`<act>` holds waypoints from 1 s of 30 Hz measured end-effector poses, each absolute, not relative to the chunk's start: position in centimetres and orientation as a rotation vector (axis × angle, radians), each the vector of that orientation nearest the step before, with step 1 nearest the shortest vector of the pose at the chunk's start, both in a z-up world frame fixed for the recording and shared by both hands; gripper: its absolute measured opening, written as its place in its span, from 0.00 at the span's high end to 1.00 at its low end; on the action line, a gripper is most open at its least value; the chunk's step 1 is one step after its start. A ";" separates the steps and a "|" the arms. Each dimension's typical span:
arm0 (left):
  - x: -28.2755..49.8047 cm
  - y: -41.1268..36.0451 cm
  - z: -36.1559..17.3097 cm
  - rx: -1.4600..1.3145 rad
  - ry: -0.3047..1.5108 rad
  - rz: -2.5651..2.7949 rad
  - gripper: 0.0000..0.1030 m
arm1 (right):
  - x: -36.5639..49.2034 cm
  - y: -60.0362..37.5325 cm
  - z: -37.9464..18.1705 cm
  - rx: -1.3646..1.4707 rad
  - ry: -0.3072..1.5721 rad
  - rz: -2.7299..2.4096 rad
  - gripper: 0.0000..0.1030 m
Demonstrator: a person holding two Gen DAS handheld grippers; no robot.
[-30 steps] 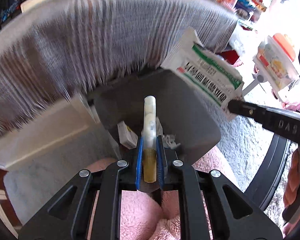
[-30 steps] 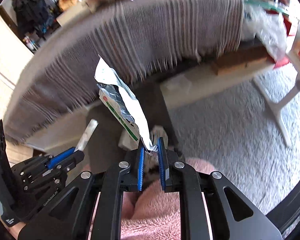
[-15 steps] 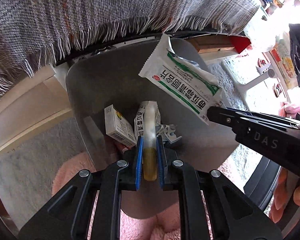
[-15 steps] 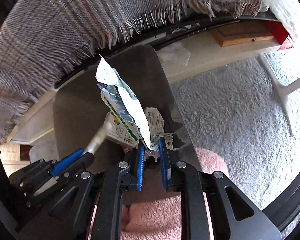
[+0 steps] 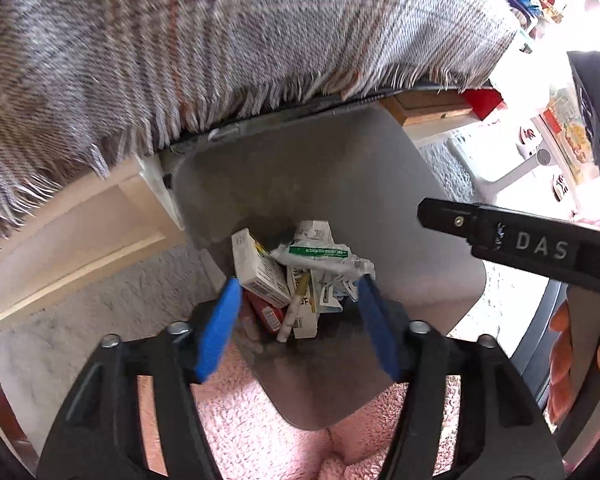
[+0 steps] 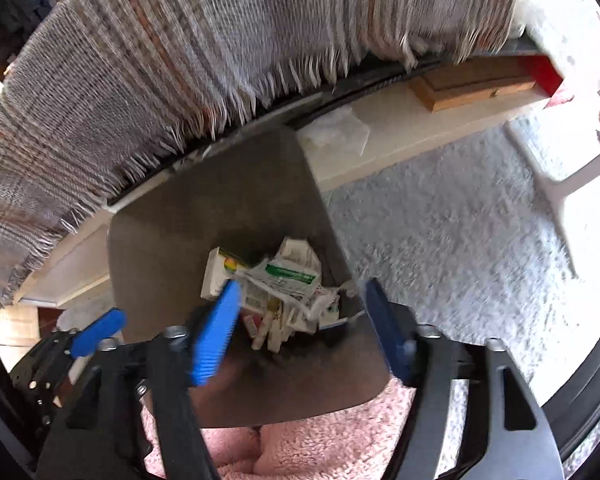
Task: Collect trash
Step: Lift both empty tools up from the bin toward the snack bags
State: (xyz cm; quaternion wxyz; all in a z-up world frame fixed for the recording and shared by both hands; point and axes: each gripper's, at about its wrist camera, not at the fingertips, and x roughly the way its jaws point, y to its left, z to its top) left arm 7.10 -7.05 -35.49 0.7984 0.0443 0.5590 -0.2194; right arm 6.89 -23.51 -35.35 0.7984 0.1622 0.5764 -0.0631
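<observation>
Both grippers over the grey bin point(image 5: 320, 168), pointing steeply down into it.

Left gripper point(image 5: 296, 324): jaws opening, blue pads well apart, nothing pressed between them. Slim tube point(image 5: 296, 304) seen down in the bin among the trash, tilted, apart from both pads.

Right gripper point(image 6: 300, 332): jaws opening too, pads spread wide, nothing clamped. White-and-green packet point(image 6: 288, 276) lying crumpled on top of the pile at the bin bottom, clear of the pads.

Also in the pile: small white carton point(image 5: 258, 270) leaning at the left side, red box point(image 5: 266, 314) under it, crumpled paper scraps.

Bin parked under the fringed plaid cloth point(image 5: 220, 40), on pale carpet point(image 6: 460, 248). Pink fuzzy fabric point(image 5: 260, 432) at the near rim. Fingers of a hand point(image 5: 560, 360) visible on the right gripper's handle in the left wrist view.
</observation>
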 end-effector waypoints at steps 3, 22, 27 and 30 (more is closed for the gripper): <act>6.9 -6.7 -34.3 0.094 1.177 -0.465 0.25 | 6.7 -23.5 -33.5 0.331 1.192 -0.132 0.11; 11.6 -5.2 -20.9 0.070 0.959 -0.422 0.08 | 10.1 -28.6 -20.1 0.342 0.925 -0.103 0.05; 15.3 -5.4 -17.6 0.053 0.896 -0.402 0.08 | 13.4 -30.1 -16.3 0.343 0.836 -0.104 0.05; 17.9 -5.8 -15.5 0.057 0.849 -0.391 0.08 | 15.9 -30.4 -14.0 0.319 0.785 -0.107 0.05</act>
